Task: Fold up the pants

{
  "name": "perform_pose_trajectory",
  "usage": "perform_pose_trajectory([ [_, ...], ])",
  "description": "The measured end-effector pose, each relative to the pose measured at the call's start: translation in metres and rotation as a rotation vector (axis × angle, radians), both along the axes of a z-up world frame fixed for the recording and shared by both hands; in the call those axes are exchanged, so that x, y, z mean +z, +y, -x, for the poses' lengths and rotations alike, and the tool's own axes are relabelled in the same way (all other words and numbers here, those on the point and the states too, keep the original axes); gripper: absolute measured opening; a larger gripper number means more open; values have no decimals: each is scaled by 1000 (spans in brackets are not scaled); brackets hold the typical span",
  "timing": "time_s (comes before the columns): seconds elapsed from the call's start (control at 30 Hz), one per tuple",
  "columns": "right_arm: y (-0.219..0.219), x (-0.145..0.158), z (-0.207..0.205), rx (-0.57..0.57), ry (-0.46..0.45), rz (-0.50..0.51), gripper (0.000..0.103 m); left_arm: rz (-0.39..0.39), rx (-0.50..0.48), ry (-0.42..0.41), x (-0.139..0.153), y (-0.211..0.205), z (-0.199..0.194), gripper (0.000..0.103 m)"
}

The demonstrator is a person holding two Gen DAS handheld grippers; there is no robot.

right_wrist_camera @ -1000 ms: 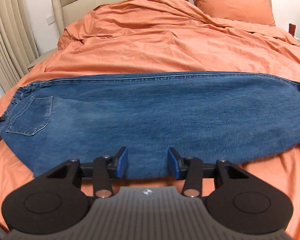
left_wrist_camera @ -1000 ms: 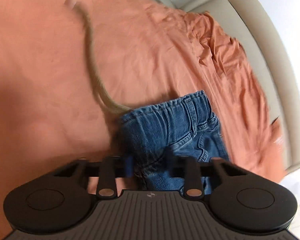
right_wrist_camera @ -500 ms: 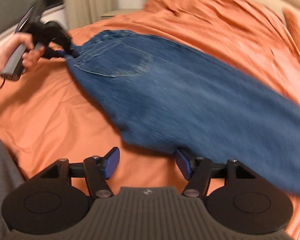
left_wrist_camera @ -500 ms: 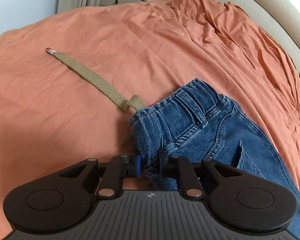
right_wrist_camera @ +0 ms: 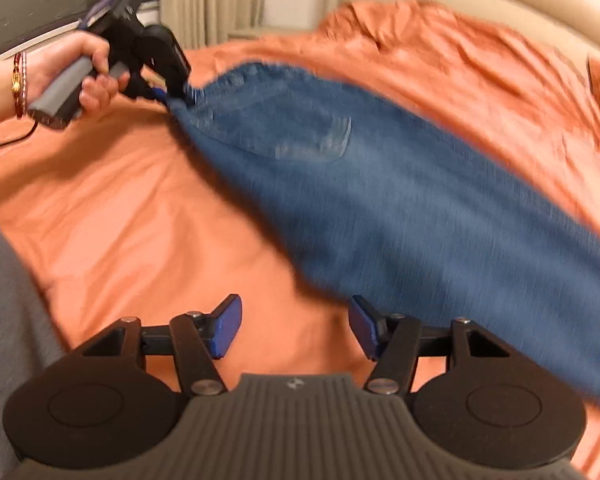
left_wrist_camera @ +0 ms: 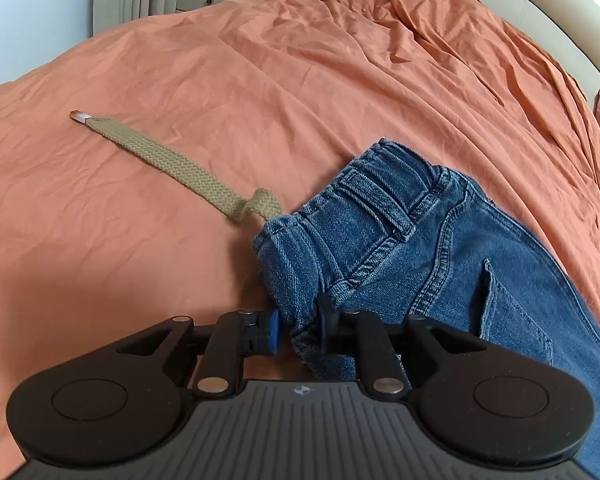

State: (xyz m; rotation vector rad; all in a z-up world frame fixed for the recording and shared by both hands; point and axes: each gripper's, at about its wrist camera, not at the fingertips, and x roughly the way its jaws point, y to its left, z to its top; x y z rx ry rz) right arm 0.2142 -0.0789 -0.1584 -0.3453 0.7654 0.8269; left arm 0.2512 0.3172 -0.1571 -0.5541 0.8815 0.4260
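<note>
Left wrist: left gripper [left_wrist_camera: 298,334] clamped on jeans [left_wrist_camera: 420,264] waistband.
Tan drawstring [left_wrist_camera: 180,166] trails across orange bedsheet [left_wrist_camera: 260,80]; right gripper [right_wrist_camera: 296,332] gapes, empty.

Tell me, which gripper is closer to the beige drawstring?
Left. The left gripper pinches the jeans waistband beside the drawstring; the right gripper sits open further along the jeans.

Black claws [right_wrist_camera: 296,330], blue pads [right_wrist_camera: 228,330] (ribbed grey housing), red-gold bangles [right_wrist_camera: 19,84]
</note>
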Motion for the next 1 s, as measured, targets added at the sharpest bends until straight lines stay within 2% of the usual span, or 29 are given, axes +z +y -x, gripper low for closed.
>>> perform_pose_trajectory([
  [0.13, -3, -17, -1, -35, -17, 20, 58, -4, 4, 7, -1, -1, -1, 21],
  [0.4, 7, 10, -14, -9, -184, -15, 59, 17, 8, 13, -2, 3, -1, 22],
  [0.53, 16, 5, -20, 18, -218, 35, 60, -1, 6, 27, -2, -1, -3, 22],
  [0.63, 23, -10, -37, -19, -184, 117, 61, -1, 4, 32, -1, -1, -4, 22],
  [0.7, 27, -17, -45, -42, -141, 114, 61, 0, 0, 34, -1, 0, -5, 22],
  [0.73, 28, -14, -44, -40, -129, 89, 59, 0, -2, 35, -1, 0, -5, 22],
  [0.77, 28, -10, -40, -20, -138, 60, 48, -2, -4, 35, -2, 0, -5, 22],
  [0.8, 29, -1, -32, 13, -163, 29, 29, -6, -7, 37, -2, -1, -5, 22],
  [0.83, 30, 5, -25, 25, -189, 31, 28, -10, -10, 39, -2, -1, -6, 22],
  [0.87, 29, 7, -20, 20, -210, 40, 13, -11, -13, 41, -3, 0, -6, 23],
  [0.9, 24, 8, -19, -1, -197, 51, 7, -13, -16, 43, -3, 0, -7, 23],
  [1.0, 11, 2, -15, -39, -116, 27, 4, -40, -34, 57, -5, -2, -9, 23],
])
